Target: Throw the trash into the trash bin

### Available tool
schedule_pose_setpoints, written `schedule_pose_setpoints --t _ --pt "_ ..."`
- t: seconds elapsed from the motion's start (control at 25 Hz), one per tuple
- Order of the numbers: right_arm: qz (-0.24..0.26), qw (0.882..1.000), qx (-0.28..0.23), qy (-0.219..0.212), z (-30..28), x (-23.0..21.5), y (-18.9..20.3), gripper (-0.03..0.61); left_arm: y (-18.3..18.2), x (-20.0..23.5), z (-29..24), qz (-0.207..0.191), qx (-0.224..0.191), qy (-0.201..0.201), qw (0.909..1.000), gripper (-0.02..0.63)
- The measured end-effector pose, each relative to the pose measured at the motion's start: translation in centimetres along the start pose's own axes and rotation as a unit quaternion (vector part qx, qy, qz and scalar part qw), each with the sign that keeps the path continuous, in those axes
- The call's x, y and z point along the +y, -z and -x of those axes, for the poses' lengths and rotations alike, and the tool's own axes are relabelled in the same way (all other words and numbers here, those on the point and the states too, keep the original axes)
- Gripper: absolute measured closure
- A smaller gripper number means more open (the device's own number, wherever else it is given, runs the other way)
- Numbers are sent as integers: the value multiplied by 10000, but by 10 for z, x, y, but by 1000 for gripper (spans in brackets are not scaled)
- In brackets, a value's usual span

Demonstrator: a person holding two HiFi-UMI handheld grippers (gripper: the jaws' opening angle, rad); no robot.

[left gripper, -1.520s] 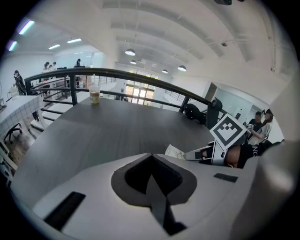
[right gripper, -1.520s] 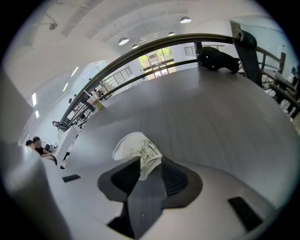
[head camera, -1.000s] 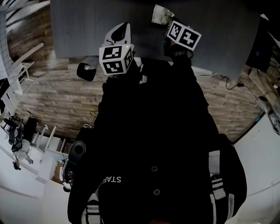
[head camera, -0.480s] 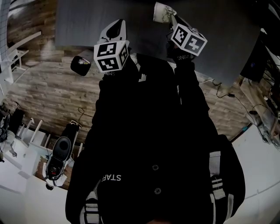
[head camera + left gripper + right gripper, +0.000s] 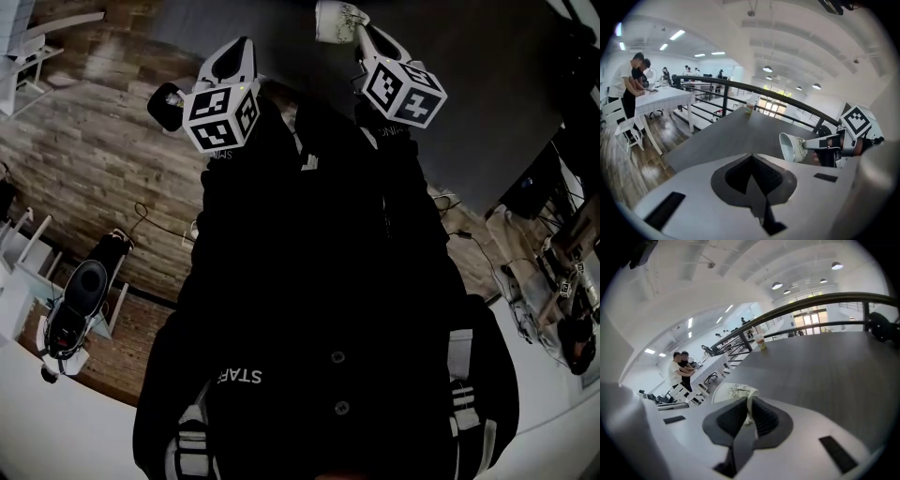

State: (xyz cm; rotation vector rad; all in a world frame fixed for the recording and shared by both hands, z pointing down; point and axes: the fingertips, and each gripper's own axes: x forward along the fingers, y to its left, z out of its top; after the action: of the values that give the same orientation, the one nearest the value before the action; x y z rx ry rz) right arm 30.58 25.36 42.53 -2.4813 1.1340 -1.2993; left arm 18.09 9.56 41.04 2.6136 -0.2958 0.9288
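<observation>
Head view: grey bench (image 5: 469,84) fills the 12 to 2 o'clock part of the frame, with wooden floor (image 5: 84,169) from 8 to 11 o'clock.

Left gripper (image 5: 242,49) is at 11 o'clock. In its own view the jaws are closed flat on each other with nothing between them (image 5: 751,158).

Right gripper (image 5: 360,34) is at 12 o'clock, over the bench. Its jaws are clamped on the rim wall of a white printed paper cup (image 5: 733,392), one pad inside and one outside. The cup is tipped on its side, clear of the bench top, with its mouth facing the left gripper's camera (image 5: 789,146).

A small dark round container (image 5: 167,101) stands on the floor at 10 o'clock, just beside the left gripper's marker cube. Probably the trash bin, but I cannot confirm it.

Judgement on the step: the carry is under way and nothing has been dropped yet. A grip on the rim alone is thin and the paper wall can buckle, so keep the clamp steady. Bring the cup squarely over the bin mouth, lower it close, then let go. Keep the idle left gripper out of the path.
</observation>
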Motion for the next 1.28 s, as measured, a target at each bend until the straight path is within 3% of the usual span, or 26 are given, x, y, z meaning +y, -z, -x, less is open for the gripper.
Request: schedule_pose_setpoints --t 0.52,0.96,1.28 --pt "965 9913 477 -763 -70 173 19 535 22 165 81 987 -335 -863 9908 614" --pt "1726 9691 1087 -1385 -122 308 75 535 82 291 153 1884 -402 -1717 9661 614" --pt "2258 9443 1563 -1813 -157 394 124 535 125 348 191 2452 -443 -2091 9456 614"
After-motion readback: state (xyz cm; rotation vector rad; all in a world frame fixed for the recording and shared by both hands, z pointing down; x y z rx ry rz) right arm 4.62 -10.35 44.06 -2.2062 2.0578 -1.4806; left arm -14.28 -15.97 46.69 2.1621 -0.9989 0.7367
